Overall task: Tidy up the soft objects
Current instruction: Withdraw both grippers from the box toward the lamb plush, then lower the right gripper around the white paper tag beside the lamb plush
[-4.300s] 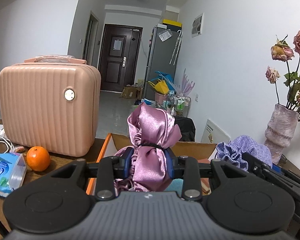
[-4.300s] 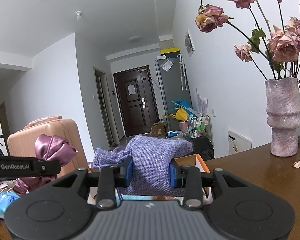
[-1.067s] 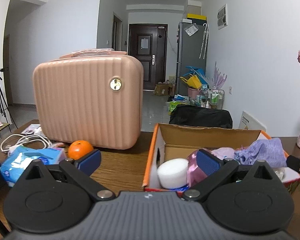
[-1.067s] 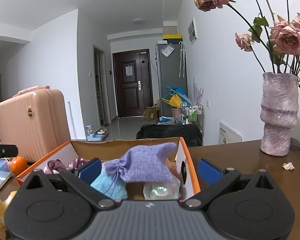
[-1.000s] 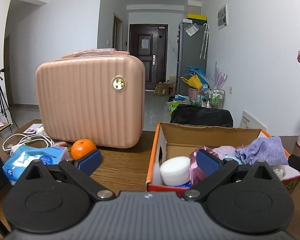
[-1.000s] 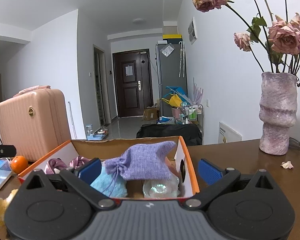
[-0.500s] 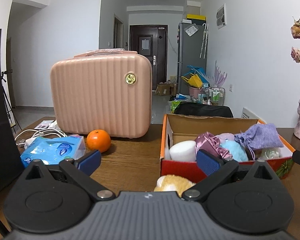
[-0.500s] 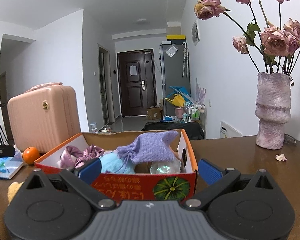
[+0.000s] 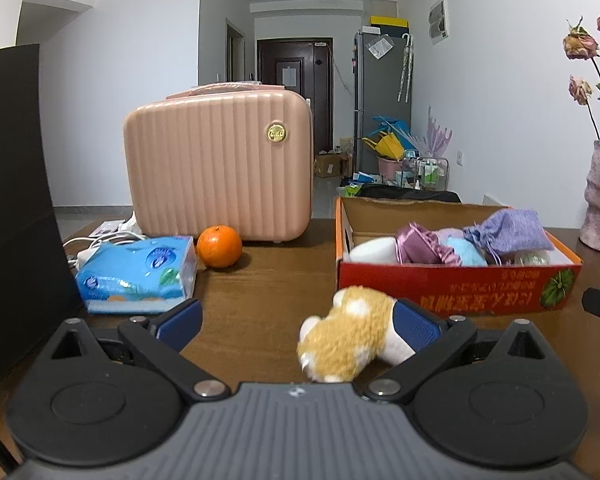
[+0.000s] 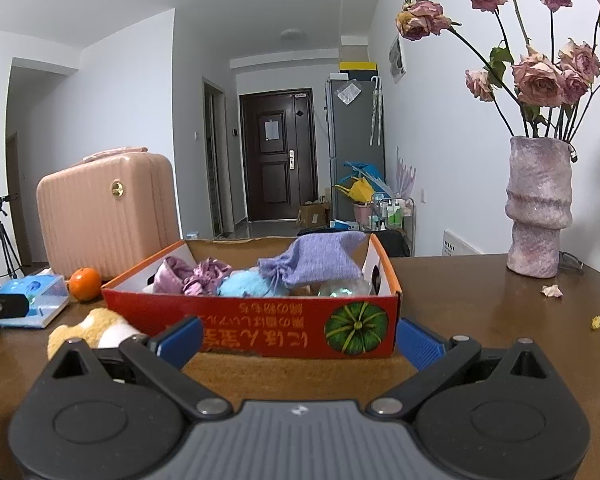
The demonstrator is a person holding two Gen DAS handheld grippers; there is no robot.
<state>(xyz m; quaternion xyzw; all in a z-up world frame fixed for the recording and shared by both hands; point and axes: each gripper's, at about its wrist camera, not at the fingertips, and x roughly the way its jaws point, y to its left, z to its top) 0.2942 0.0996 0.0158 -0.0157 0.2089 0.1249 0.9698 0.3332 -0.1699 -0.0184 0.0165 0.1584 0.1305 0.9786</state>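
The plush toy (image 9: 350,338) lay on the table (image 9: 268,280) between your left gripper's (image 9: 296,322) spread fingers, against the right pad, just before the red box (image 9: 456,286) of soft things. Your right gripper (image 10: 298,338) was spread wide, facing that box. Orange (image 9: 219,246), tissue pack (image 9: 138,274) and pink case (image 9: 220,172) stood to the left.

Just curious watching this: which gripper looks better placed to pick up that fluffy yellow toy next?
Left. The plush toy lies between the open left gripper's fingers; the open right gripper faces the box.
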